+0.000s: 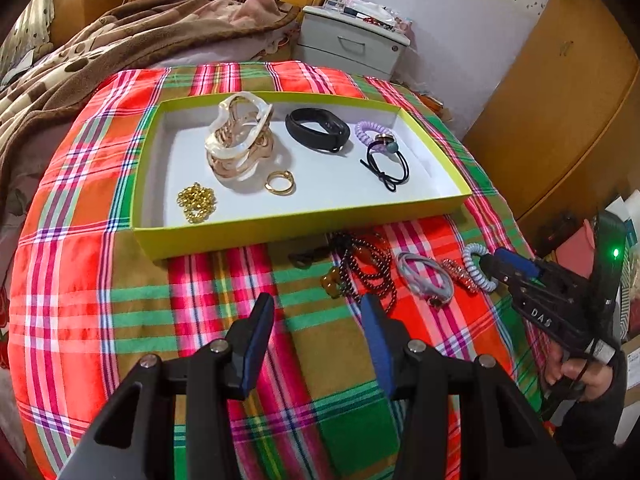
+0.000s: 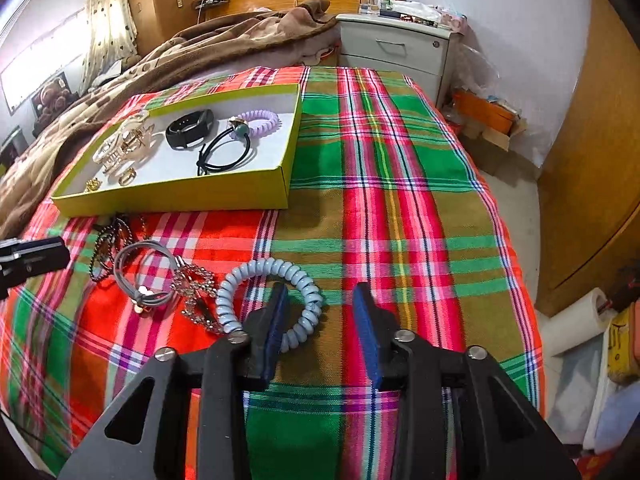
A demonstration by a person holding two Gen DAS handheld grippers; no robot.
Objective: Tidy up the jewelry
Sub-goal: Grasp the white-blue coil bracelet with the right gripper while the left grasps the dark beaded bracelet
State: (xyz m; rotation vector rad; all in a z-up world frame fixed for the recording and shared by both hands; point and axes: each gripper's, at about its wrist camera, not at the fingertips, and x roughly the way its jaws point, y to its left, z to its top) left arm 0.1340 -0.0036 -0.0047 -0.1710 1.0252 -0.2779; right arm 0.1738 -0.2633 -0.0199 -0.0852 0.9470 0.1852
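Note:
A yellow-green tray (image 1: 304, 222) (image 2: 172, 196) on the plaid cloth holds a pearly hair claw (image 1: 240, 140), a black band (image 1: 318, 130), a purple coil tie (image 1: 370, 130), a black elastic (image 1: 386, 166), a gold ring (image 1: 280, 183) and a gold chain (image 1: 196, 202). In front of it lie a dark bead necklace (image 1: 366, 264), a grey hair tie (image 1: 426, 282) (image 2: 142, 276), a rhinestone piece (image 2: 192, 292) and a pale blue coil tie (image 2: 276, 296) (image 1: 476, 266). My left gripper (image 1: 318, 316) is open above the cloth, empty. My right gripper (image 2: 320, 308) is open, its left finger inside the blue coil.
The plaid cloth (image 2: 400, 200) covers a bed, with a brown blanket (image 1: 100, 60) behind the tray. A grey nightstand (image 2: 396, 48) stands at the back. A wooden wardrobe (image 2: 592, 160) is at the right.

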